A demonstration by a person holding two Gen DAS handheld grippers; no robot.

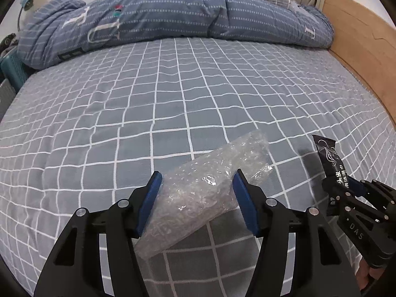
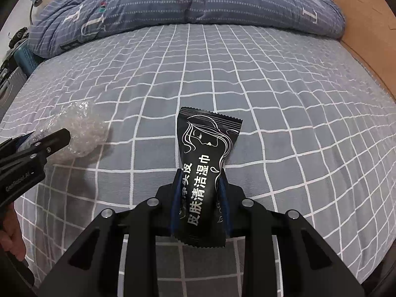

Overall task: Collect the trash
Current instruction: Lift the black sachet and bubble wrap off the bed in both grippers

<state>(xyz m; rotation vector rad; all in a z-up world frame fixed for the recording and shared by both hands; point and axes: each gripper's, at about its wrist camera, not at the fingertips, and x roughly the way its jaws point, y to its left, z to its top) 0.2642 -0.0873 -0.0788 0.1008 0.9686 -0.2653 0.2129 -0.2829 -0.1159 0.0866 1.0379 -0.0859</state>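
Crumpled clear bubble wrap beside upright black wipe sachet.

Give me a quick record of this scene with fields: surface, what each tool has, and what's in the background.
surface: grey bedsheet with white grid lines
left tool: jaws on either side of a crumpled clear bubble-wrap bag, pads touching it
right tool: shut on a black foil wipe sachet with white line art
sachet position: lifted off the sheet
background: rumpled blue patterned duvet at the far end, wooden bed board on the right
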